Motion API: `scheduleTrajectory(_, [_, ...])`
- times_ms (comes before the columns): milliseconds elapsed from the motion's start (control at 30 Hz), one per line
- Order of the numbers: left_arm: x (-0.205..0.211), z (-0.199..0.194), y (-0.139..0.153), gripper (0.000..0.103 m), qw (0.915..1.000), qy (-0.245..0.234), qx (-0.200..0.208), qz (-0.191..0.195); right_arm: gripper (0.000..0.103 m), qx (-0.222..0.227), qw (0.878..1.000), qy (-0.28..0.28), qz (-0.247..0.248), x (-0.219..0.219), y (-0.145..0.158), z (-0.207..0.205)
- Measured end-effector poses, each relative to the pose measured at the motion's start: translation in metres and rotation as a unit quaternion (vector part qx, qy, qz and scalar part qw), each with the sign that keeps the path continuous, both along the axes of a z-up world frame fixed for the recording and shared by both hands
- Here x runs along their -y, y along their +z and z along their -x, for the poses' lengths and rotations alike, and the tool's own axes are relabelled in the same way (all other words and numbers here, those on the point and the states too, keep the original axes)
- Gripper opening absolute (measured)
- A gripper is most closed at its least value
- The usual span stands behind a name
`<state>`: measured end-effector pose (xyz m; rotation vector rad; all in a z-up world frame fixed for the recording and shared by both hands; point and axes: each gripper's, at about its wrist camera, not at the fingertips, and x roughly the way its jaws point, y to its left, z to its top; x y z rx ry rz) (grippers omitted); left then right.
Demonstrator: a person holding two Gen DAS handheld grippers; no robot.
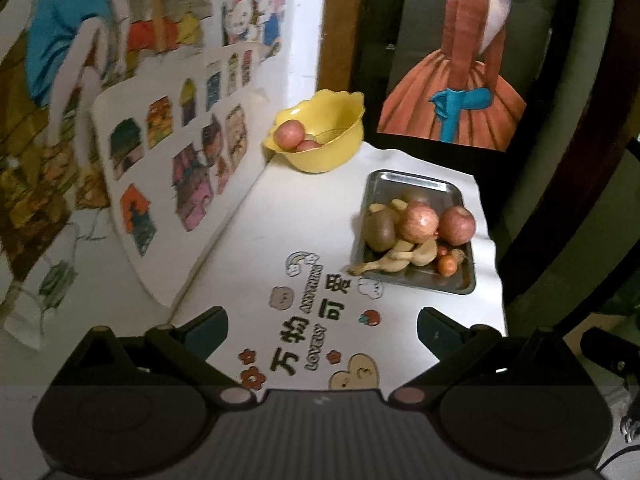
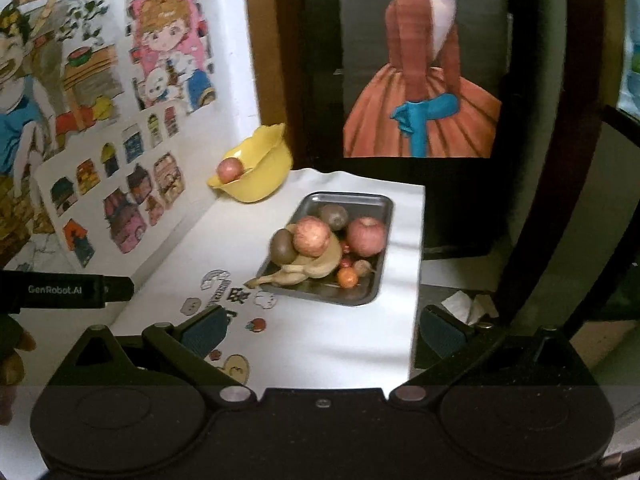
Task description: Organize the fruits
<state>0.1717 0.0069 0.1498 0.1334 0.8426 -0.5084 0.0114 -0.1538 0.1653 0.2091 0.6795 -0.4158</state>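
Left wrist: tray (image 1: 416, 184) of fruit (heaped)

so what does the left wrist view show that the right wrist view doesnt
Only the left wrist view shows two apples in the yellow bowl; the right shows one.

Only the right wrist view shows the other gripper's black body marked GenRobot.AI, a second kiwi at the back of the tray, and crumpled paper beyond the table edge.

Both show the metal tray with two apples, a kiwi, bananas and small red fruits, the bowl behind it, and each view's own gripper open and empty, left gripper, right gripper.
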Motion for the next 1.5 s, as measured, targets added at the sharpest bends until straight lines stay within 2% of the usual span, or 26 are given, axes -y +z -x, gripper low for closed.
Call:
scheduleTrajectory(533, [-0.033,-0.015,-0.005,0.102,0.9988,0.047,-0.013,0.0,0.102,-0.03,0.998,0.057,0.013,-0.019,0.001,-0.038])
scheduleTrajectory(1500, [-0.022,-0.002,0.003,0.102,0.9993,0.036,0.006,-0.002,0.102,-0.036,0.997,0.065,0.017,-0.02,0.001,-0.037])
